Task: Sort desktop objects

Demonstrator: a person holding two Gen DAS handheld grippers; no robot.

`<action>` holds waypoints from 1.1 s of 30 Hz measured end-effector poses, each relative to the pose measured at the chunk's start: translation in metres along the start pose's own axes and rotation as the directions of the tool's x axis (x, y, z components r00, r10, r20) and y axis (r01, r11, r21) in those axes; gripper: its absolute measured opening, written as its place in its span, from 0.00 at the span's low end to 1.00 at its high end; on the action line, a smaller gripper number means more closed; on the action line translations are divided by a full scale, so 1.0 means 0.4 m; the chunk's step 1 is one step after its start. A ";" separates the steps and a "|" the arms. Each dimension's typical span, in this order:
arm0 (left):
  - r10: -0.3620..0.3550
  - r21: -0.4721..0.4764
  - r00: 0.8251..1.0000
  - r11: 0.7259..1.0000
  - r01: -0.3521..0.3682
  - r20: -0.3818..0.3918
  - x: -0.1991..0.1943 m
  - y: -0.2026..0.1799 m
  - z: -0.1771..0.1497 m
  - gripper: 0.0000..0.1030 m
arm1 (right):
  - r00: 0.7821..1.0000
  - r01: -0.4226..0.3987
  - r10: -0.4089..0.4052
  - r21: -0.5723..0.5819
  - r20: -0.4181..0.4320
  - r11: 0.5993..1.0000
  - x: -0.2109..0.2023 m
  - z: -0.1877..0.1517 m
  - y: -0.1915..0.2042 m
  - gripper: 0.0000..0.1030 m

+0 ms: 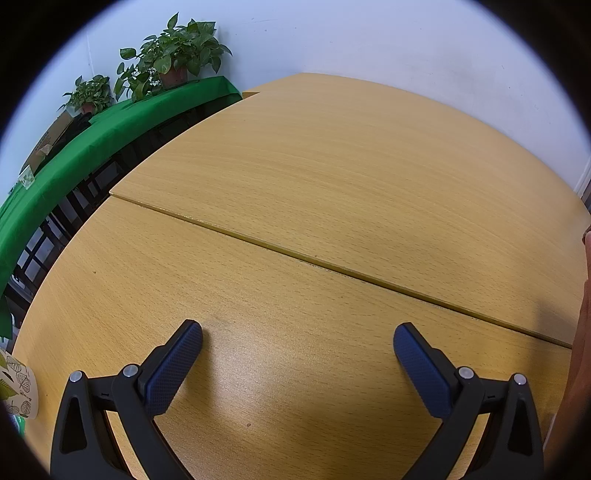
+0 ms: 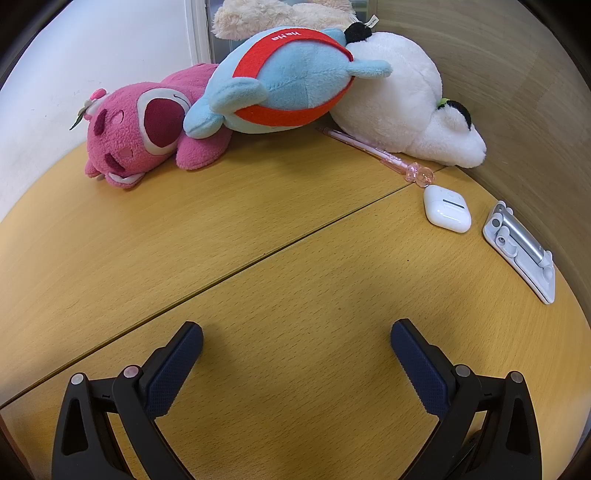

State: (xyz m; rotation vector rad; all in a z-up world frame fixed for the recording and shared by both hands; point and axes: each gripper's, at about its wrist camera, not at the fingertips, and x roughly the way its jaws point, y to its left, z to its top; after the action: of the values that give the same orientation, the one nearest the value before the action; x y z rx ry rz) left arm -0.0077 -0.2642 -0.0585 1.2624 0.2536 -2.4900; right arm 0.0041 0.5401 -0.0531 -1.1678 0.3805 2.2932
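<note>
In the right wrist view a pink plush bear [image 2: 140, 133], a blue and red plush [image 2: 288, 85] and a white plush [image 2: 406, 99] lie piled at the far side of the wooden table [image 2: 258, 295]. A pink pen [image 2: 376, 151] lies beside the white plush. A white earbud case [image 2: 447, 208] and a grey folding phone stand [image 2: 521, 251] lie at the right. My right gripper [image 2: 297, 341] is open and empty, well short of them. My left gripper [image 1: 297, 343] is open and empty over bare table [image 1: 332, 184].
A beige plush [image 2: 280, 14] lies behind the pile. In the left wrist view, a green-covered shelf [image 1: 92, 147] with potted plants [image 1: 173, 55] runs along the left. A leaf-patterned paper cup [image 1: 16, 384] stands at the table's left edge. A hand [image 1: 581, 350] shows at the right edge.
</note>
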 end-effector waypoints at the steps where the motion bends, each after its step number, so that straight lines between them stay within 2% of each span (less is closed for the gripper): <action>1: 0.000 0.000 1.000 1.000 0.000 0.001 0.000 0.000 0.000 1.00 | 1.000 0.000 0.000 0.000 0.000 1.000 0.002 0.001 0.000 1.00; 33: 0.001 -0.001 1.000 1.000 -0.001 0.001 0.002 -0.004 0.000 1.00 | 1.000 0.001 -0.001 0.001 -0.001 1.000 -0.004 0.001 0.003 1.00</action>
State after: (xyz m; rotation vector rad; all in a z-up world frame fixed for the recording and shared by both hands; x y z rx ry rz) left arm -0.0088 -0.2631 -0.0591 1.2607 0.2541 -2.4895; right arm 0.0037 0.5389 -0.0516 -1.1691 0.3811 2.2916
